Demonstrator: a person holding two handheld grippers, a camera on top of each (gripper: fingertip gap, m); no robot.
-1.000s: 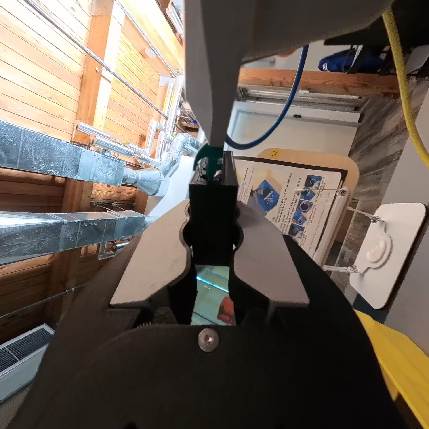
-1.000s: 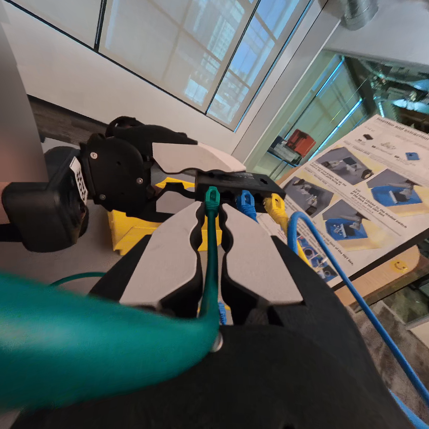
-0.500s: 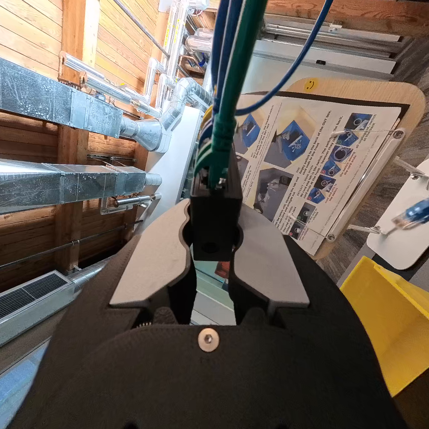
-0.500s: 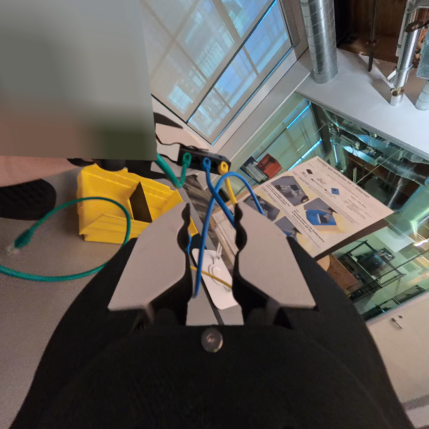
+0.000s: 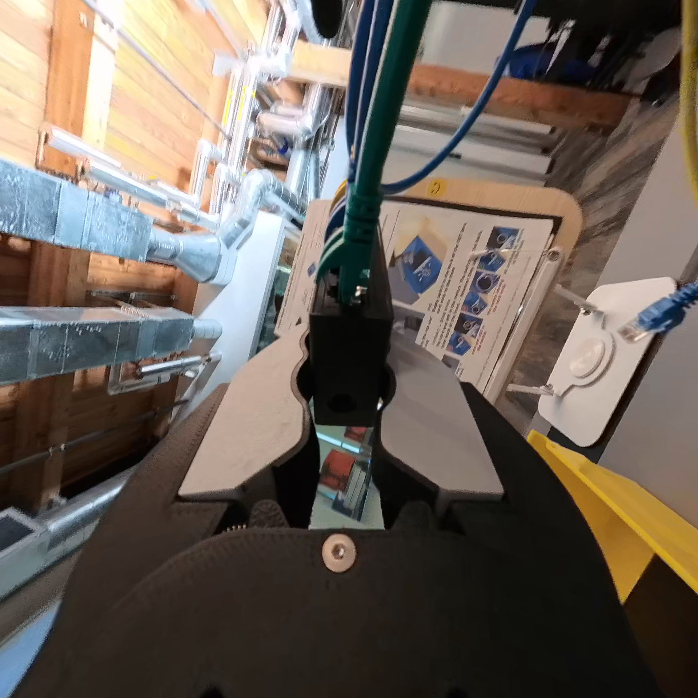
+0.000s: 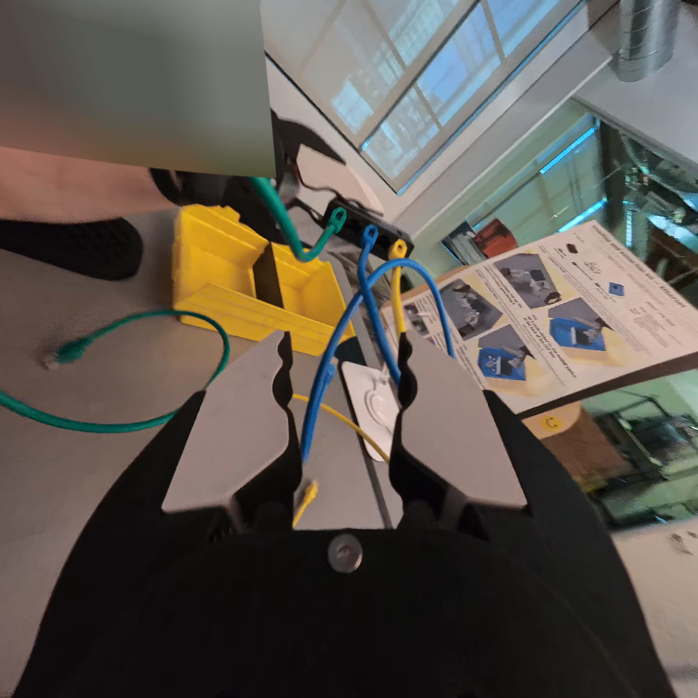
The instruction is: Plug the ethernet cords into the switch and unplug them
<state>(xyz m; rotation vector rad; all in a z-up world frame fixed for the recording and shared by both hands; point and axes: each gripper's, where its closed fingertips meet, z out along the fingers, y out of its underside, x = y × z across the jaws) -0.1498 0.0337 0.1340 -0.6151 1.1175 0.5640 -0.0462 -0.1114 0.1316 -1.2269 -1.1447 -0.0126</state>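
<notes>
My left gripper is shut on the black switch and holds it off the table. A green cord's plug sits in a port on the switch, with blue and yellow cords behind it. In the right wrist view the switch is far off with the green plug, blue plug and yellow plug in it. My right gripper is open and well back from the switch. A blue cord hangs in front of its fingers, and neither pad touches it.
A yellow bin stands on the grey table below the switch. The green cord's loose end and a loose yellow plug lie on the table. A white plate and an instruction sheet are to the right. A loose blue plug hangs by the plate. Left tips to right tips: about 20 cm.
My right gripper let go of the green cord at the switch, opened wide and drew back. My left gripper kept hold of the switch and shifted a little.
</notes>
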